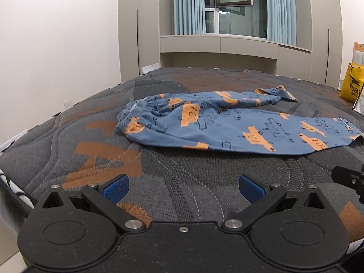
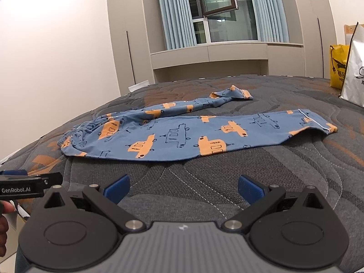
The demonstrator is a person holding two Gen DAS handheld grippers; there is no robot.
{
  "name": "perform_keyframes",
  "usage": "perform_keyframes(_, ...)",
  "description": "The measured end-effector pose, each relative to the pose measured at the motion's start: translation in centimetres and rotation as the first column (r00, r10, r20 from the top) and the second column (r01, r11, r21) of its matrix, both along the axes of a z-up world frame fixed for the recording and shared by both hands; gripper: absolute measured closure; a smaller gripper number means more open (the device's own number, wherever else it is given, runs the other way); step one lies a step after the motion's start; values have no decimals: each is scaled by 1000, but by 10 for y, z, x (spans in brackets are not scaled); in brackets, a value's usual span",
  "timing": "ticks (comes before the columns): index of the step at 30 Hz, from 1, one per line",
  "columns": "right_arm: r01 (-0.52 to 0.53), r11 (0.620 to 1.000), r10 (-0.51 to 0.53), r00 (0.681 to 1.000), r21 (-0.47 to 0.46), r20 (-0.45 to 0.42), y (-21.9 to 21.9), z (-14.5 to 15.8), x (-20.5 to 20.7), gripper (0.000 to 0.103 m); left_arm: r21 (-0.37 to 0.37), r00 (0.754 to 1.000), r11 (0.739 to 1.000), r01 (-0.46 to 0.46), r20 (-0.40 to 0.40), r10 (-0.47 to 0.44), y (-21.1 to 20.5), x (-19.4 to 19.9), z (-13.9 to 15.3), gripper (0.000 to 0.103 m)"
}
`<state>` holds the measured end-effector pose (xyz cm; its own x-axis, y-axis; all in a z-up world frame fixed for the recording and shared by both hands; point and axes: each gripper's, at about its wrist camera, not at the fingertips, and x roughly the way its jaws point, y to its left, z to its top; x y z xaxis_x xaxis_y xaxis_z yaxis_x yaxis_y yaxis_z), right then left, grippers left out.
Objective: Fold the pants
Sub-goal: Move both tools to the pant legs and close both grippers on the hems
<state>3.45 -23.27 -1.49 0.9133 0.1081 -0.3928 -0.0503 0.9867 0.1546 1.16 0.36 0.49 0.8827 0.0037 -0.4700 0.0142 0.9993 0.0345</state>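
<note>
Blue pants (image 1: pixel 227 125) flat on mattress (image 1: pixel 193 177)

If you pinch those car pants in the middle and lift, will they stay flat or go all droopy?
Probably droopy: the pants are thin cloth, already wrinkled at the waistband, so both ends would likely sag. They look light. The far leg lies twisted and would probably dangle separately.

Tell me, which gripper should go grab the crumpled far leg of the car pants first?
Probably the right gripper. The pants lie with the waistband to the left and the leg ends to the right, and the crumpled far leg ends on the right side. The left gripper sits nearer the waistband. Both are open, touching nothing.
</note>
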Motion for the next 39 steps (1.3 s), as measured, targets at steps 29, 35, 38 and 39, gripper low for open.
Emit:
perform_keyframes(29,-51,996,50,999,-76,-17,-4,35,56,0,136,998,991,-19,58,11,16,95,52,1)
perform_keyframes(35,-112,988,117,992,-108,49,-15,47,84,0,226,996,974,-1,85,-18,26,137,61,1)
perform_keyframes(38,-162,983,171,980,-87,103,-28,57,106,0,249,995,968,-14,103,-12,34,159,67,1)
perform_keyframes(39,-176,980,185,977,-88,109,-32,59,115,0,259,994,966,-21,107,-7,37,167,68,0)
